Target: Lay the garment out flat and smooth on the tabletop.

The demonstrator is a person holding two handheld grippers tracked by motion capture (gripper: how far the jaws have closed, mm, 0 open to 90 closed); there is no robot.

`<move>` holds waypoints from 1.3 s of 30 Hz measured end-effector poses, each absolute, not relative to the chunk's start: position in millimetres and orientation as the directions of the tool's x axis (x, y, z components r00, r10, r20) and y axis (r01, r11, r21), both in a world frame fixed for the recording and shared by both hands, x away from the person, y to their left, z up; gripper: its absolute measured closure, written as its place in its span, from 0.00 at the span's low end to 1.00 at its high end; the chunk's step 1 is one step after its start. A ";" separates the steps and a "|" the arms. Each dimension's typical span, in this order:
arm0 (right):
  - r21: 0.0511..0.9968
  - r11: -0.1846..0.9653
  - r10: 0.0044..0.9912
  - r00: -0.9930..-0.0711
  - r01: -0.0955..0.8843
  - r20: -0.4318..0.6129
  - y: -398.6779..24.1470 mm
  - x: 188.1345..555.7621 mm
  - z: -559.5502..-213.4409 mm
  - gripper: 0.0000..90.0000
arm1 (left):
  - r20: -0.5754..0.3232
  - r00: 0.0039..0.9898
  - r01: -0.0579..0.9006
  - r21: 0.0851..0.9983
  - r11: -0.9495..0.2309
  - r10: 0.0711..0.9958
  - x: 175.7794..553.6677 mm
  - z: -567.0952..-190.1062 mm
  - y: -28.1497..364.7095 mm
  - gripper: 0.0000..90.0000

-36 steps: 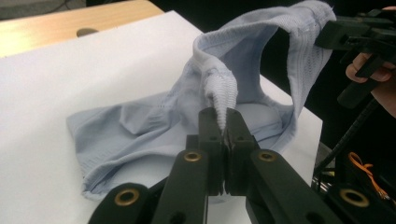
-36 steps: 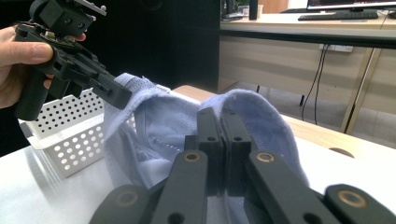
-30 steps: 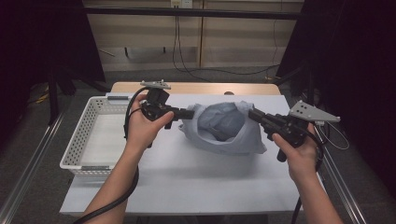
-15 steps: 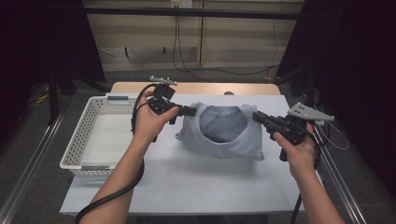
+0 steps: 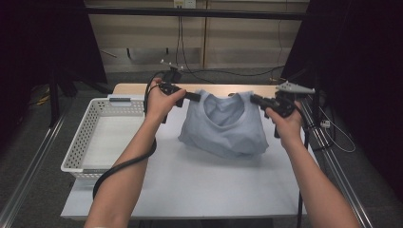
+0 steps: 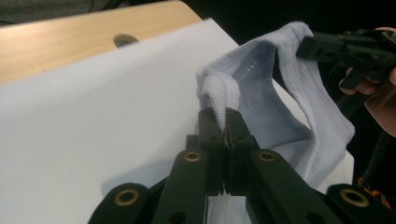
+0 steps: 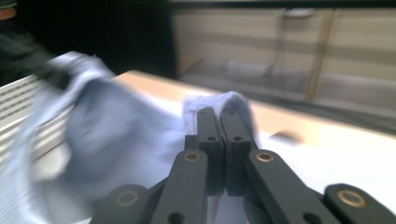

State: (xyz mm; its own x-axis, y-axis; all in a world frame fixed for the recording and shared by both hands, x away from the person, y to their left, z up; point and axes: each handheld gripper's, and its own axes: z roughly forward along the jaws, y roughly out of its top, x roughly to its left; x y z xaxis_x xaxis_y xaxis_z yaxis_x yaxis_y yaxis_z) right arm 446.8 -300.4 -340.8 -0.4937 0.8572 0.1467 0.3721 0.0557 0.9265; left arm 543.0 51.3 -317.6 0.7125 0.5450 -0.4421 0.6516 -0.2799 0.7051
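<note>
A pale blue garment [image 5: 227, 128] hangs between my two grippers over the far half of the white table [image 5: 190, 180], its lower part resting on the surface. My left gripper [image 5: 198, 97] is shut on the ribbed hem at the garment's left top corner [image 6: 219, 95]. On the opposite top corner [image 7: 224, 105] my right gripper [image 5: 252, 99] is shut, with the cloth bunched around its jaws. In the left gripper view [image 6: 225, 122] the hem is pinched between the pads, and the other gripper [image 6: 345, 46] holds the far end.
A white perforated basket [image 5: 76, 142] stands empty on the table's left side. A wooden strip [image 5: 138, 88] runs along the table's far edge, with cables and a wall behind. Dark curtains flank both sides.
Both hands have carried the garment away from me toward the far edge and lowered it. The cloth has spread wider between the grippers and its lower part now lies on the table.
</note>
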 end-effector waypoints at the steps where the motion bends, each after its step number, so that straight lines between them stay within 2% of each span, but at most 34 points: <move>1: 0.933 0.055 0.888 -0.445 0.356 0.118 -302.8 462.6 -333.0 0.98 | -0.425 0.712 0.643 0.715 -0.276 0.559 548.6 -315.6 51.2 0.98; 2: 0.939 0.042 0.904 -0.413 0.341 0.109 -304.6 470.8 -328.0 0.98 | -0.444 0.701 0.653 0.715 -0.251 0.559 556.6 -314.2 51.3 0.98; 4: 0.940 0.054 0.941 -0.331 0.336 0.064 -305.3 487.5 -318.5 0.80 | -0.464 0.679 0.673 0.702 -0.231 0.568 561.6 -315.9 50.6 0.85; 5: 0.941 0.061 0.963 -0.269 0.334 0.033 -303.8 492.1 -316.1 0.63 | -0.460 0.681 0.675 0.697 -0.243 0.570 561.3 -317.7 49.7 0.72; 6: 0.939 0.049 0.967 -0.253 0.341 0.041 -303.1 493.1 -316.0 0.49 | -0.444 0.686 0.664 0.705 -0.248 0.576 557.8 -321.5 48.8 0.60; 7: 0.931 0.030 0.970 -0.237 0.364 0.062 -302.4 490.8 -317.5 0.44 | -0.435 0.691 0.656 0.712 -0.249 0.577 554.5 -324.3 48.7 0.50; 9: 0.923 0.048 0.962 -0.267 0.383 0.061 -299.4 482.3 -322.9 0.43 | -0.415 0.704 0.642 0.718 -0.268 0.576 544.4 -332.7 48.5 0.39; 12: 0.915 0.042 0.948 -0.306 0.402 0.091 -295.6 461.6 -335.1 0.35 | -0.386 0.721 0.625 0.721 -0.299 0.575 527.7 -347.0 48.4 0.29; 17: 0.900 0.112 0.910 -0.408 0.422 0.077 -285.1 421.1 -355.4 0.29 | -0.373 0.721 0.625 0.714 -0.315 0.585 501.8 -362.0 53.3 0.24; 24: 0.887 0.137 0.895 -0.439 0.442 0.081 -283.1 379.0 -381.3 0.23 | -0.362 0.733 0.618 0.708 -0.342 0.577 472.8 -373.8 58.5 0.20; 31: 0.867 0.160 0.893 -0.444 0.472 0.077 -284.7 359.3 -412.3 0.20 | -0.340 0.736 0.605 0.720 -0.341 0.586 455.9 -387.4 67.1 0.18; 39: 0.861 0.164 0.886 -0.457 0.481 0.086 -284.1 350.0 -431.7 0.18 | -0.301 0.738 0.588 0.726 -0.357 0.603 442.1 -400.8 70.1 0.16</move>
State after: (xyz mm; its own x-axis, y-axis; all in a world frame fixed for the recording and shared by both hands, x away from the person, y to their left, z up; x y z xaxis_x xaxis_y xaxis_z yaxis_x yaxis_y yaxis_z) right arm 350.0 -284.1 -431.7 -0.4565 0.8855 0.0862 0.4815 0.1645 0.8609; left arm 442.1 70.1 -400.8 0.7385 0.6033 -0.3013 0.5878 -0.3571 0.7259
